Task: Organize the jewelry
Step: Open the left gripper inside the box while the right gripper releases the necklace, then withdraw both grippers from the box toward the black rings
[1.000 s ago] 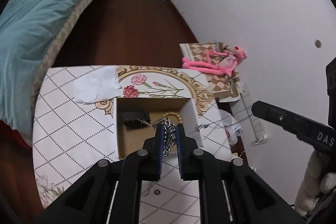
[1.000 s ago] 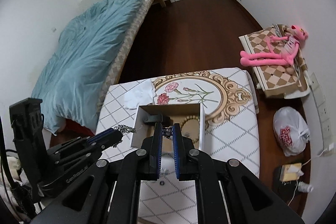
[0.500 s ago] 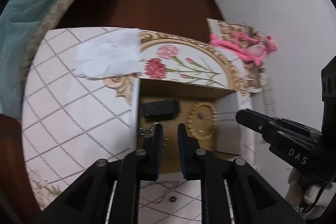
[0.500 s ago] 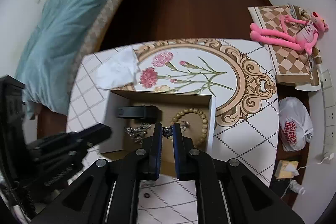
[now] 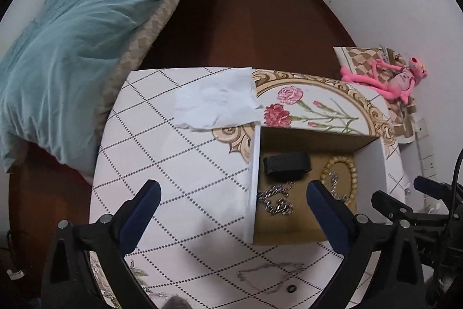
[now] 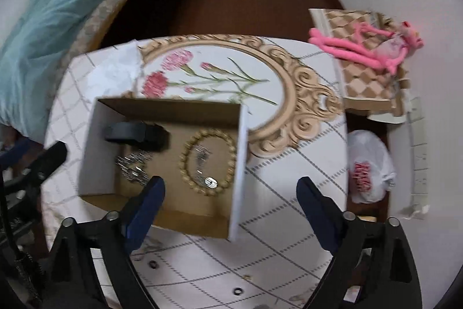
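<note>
An open cardboard box (image 5: pixel 367 158) (image 6: pixel 86 152) stands on the patterned table. Inside lie a black band (image 5: pixel 287 162) (image 6: pixel 136 131), a silver chain (image 5: pixel 276 200) (image 6: pixel 133 165), a wooden bead bracelet (image 5: pixel 351 178) (image 6: pixel 207 161) and a thin necklace with a round pendant (image 6: pixel 210 181). My left gripper (image 5: pixel 231 199) is open and empty above the box's left wall. My right gripper (image 6: pixel 231 193) is open and empty above the box's near right corner. A thin chain (image 5: pixel 269 275) and a small black ring (image 5: pixel 290 289) (image 6: pixel 238 291) lie on the table in front of the box.
A white tissue (image 5: pixel 217 103) lies on the table (image 5: pixel 173 164) behind the box. A bed with a teal quilt (image 5: pixel 72 28) is at the left. A pink plush toy (image 5: pixel 387 80) on a checked box and a white plastic bag (image 6: pixel 367 167) sit by the right wall.
Both grippers have opened wide and pulled back up. The silver chain from the left gripper and the thin necklace from the right now lie in the box.
</note>
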